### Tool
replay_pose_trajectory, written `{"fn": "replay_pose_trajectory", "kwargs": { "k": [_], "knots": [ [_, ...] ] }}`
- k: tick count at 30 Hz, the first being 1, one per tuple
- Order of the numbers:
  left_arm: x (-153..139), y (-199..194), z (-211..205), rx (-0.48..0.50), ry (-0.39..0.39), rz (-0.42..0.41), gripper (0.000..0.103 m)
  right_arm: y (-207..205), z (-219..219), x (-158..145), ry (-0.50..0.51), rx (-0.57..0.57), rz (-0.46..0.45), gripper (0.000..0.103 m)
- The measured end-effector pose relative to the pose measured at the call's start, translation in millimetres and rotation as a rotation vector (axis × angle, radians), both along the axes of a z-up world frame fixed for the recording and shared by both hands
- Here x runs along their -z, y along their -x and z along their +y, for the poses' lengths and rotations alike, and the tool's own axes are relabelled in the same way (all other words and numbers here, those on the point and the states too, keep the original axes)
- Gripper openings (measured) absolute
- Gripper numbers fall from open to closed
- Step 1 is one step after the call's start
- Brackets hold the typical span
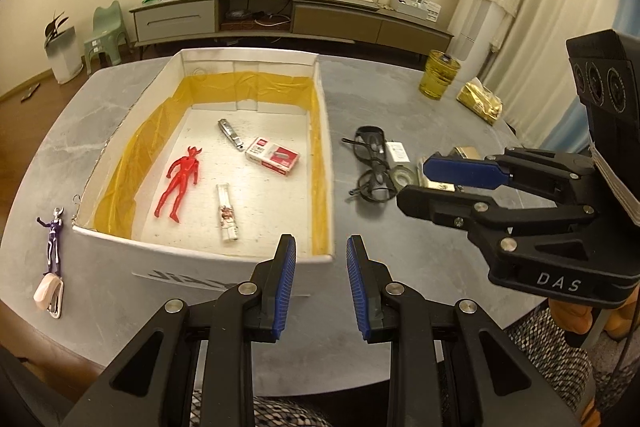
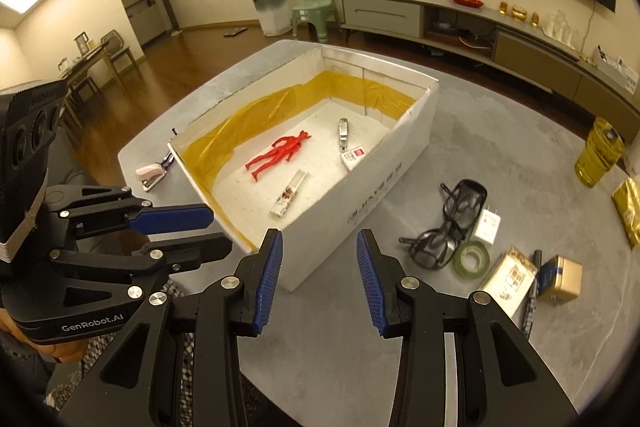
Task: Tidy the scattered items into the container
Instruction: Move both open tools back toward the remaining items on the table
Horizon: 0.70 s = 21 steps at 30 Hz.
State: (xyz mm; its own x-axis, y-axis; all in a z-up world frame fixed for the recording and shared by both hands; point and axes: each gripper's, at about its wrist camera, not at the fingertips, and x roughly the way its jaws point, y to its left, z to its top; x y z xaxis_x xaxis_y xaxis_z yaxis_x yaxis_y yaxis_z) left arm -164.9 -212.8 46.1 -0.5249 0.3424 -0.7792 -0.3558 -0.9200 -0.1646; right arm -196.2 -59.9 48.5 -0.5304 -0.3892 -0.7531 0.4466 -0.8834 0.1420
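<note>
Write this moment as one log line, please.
left gripper: open, empty | right gripper: open, empty | box: red figure, clipper, staples, tube | outside: glasses, tape

Both handheld tools are showing matte black plastic frames with cut-out triangular arms, round silver screws at the pivots and ribbed blue pads lining the jaws. The right gripper [image 1: 448, 183] is wearing white "DAS" lettering on its base; the left gripper [image 2: 196, 231] is carrying "GenRobot.AI". Each is topped by a boxy black block with round lenses. The person is wearing black-and-white woven fabric.
</note>
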Motion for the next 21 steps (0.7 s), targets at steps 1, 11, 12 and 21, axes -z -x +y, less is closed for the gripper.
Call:
{"fn": "replay_pose_trajectory", "kwargs": {
  "k": [1, 11, 12, 21],
  "knots": [
    [0, -3, 4, 0.004, 0.004, 0.006, 0.028, -4, 2, 1, 0.001, 0.001, 0.001, 0.041],
    [2, -24, 42, 0.064, 0.02, 0.03, 0.028, -42, 41, 13, 0.031, 0.052, -0.002, 0.041],
    [4, -25, 45, 0.069, 0.015, 0.027, 0.028, -45, 47, 15, 0.038, 0.063, -0.006, 0.041],
    [26, -29, 87, 0.125, 0.007, -0.021, 0.028, -64, 109, 38, 0.106, 0.195, -0.055, 0.041]
  ]
}}
